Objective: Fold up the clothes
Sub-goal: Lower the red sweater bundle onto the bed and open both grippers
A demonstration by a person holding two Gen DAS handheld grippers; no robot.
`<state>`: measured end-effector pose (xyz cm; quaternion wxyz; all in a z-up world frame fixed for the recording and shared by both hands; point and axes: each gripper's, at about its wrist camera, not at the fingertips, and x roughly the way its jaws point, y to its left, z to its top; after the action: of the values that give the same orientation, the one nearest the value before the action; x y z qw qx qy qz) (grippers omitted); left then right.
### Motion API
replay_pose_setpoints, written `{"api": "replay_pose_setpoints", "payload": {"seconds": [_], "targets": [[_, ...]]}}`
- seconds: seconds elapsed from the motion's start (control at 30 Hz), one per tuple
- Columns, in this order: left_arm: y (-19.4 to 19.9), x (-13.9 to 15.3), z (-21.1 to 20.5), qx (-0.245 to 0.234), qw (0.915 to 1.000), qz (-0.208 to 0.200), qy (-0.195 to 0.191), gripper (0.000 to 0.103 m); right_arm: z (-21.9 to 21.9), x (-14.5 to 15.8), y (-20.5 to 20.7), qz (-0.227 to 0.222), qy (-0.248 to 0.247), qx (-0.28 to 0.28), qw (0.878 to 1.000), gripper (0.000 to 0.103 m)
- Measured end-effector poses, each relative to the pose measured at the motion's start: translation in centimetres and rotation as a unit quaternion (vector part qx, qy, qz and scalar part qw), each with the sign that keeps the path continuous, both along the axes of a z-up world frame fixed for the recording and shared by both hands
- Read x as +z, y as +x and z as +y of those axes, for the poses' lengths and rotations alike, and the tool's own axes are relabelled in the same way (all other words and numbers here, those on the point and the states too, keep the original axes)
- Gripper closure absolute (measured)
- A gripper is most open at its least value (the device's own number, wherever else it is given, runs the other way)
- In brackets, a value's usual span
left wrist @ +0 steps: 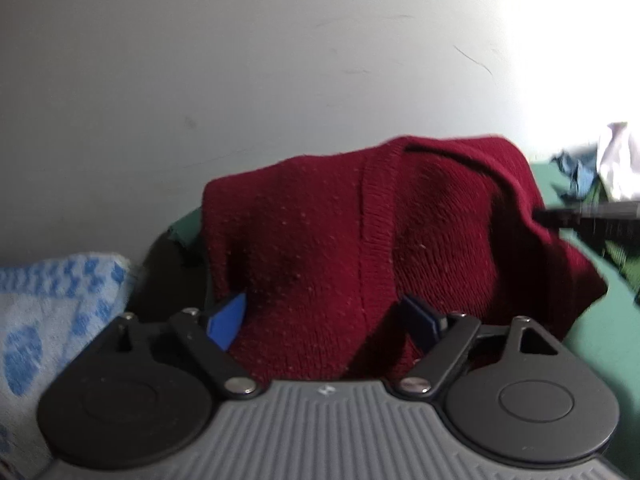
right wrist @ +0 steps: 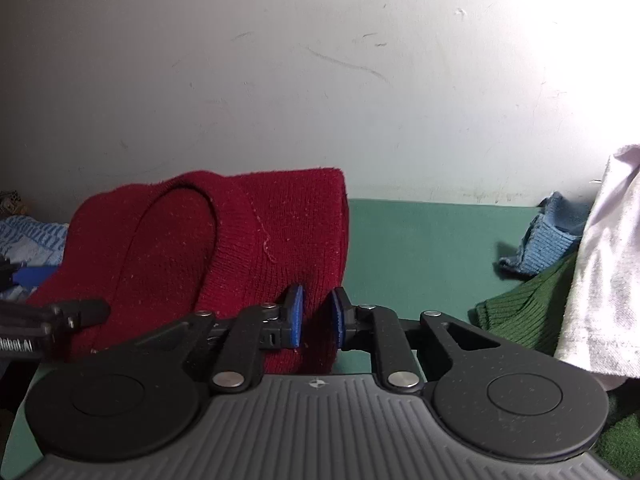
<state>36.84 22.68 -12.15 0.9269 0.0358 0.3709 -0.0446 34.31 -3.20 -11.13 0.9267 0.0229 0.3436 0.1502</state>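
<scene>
My R gripper pinches the red knit sweater's edge, lifted over the green mat. L gripper is wide open around it. Soft, floppy, stretchy; grab corners.

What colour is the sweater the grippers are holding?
Dark red. The sweater shows best in the right wrist view.

The only lettering I can make out is a white word that seems to end in "AI", its front letters too blurred to read, on the black body of the left tongs at the left edge of the right wrist view.
</scene>
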Motion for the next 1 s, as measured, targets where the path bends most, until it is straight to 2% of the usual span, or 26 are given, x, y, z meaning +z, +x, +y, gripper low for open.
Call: {"api": "replay_pose_setpoints", "payload": {"seconds": [0.03, 0.07, 0.13, 0.2, 0.3, 0.4, 0.47, 0.57, 0.6, 0.63, 0.8, 0.9, 0.97, 1.0], "targets": [[-0.4, 0.1, -0.2, -0.007, 1.0, -0.003, 0.006, 0.02, -0.1, -0.1, 0.1, -0.004, 0.003, -0.003, 1.0, 0.077], [-0.6, 0.6, 0.2, -0.01, 0.9999, -0.006, -0.006, 0.022, -0.3, 0.1, 0.0, -0.019, 0.007, -0.011, 1.0, 0.073], [-1.0, 1.7, 1.0, -0.017, 0.9993, -0.012, -0.03, 0.026, -0.2, 0.6, -0.4, -0.068, -0.003, -0.019, 0.997, 0.072], [-1.1, 3.1, 1.6, -0.024, 0.9982, -0.024, -0.05, 0.029, 0.5, 1.0, -0.9, -0.105, -0.015, -0.001, 0.994, 0.073], [-0.7, 5.5, 1.6, -0.019, 0.9972, -0.056, -0.045, 0.029, 2.1, 1.2, -0.6, -0.118, -0.032, 0.025, 0.992, 0.073], [1.4, 6.3, 2.2, 0.004, 0.9962, -0.065, -0.058, 0.03, 3.8, 1.1, 1.0, -0.127, -0.039, 0.026, 0.991, 0.078], [3.1, 6.0, 2.3, 0.023, 0.996, -0.06, -0.063, 0.032, 4.6, 1.0, 2.3, -0.128, -0.038, 0.016, 0.991, 0.083], [5.5, 4.2, 2.3, 0.058, 0.9962, -0.037, -0.054, 0.041, 5.6, 0.9, 3.9, -0.118, -0.043, 0.003, 0.992, 0.085], [6.1, 3.5, 2.4, 0.063, 0.9963, -0.027, -0.053, 0.041, 5.9, 0.6, 4.5, -0.11, -0.047, 0.001, 0.993, 0.085], [6.6, 2.8, 2.4, 0.067, 0.9962, -0.016, -0.053, 0.041, 6.1, 0.3, 5.0, -0.103, -0.051, 0.001, 0.993, 0.085], [6.0, 0.9, 1.5, 0.047, 0.9986, -0.019, -0.01, 0.032, 6.3, -1.3, 5.1, -0.067, -0.067, 0.033, 0.995, 0.084], [5.6, -0.3, 0.7, 0.039, 0.9987, -0.026, 0.019, 0.024, 6.2, -2.2, 4.6, -0.078, -0.086, 0.045, 0.992, 0.085], [5.7, -0.3, 0.3, 0.039, 0.9983, -0.027, 0.033, 0.024, 6.3, -2.1, 5.3, -0.074, -0.087, 0.043, 0.993, 0.085], [5.5, 0.3, 0.5, 0.037, 0.9986, -0.028, 0.026, 0.025, 6.3, -2.0, 5.6, -0.072, -0.086, 0.041, 0.993, 0.085]]}}
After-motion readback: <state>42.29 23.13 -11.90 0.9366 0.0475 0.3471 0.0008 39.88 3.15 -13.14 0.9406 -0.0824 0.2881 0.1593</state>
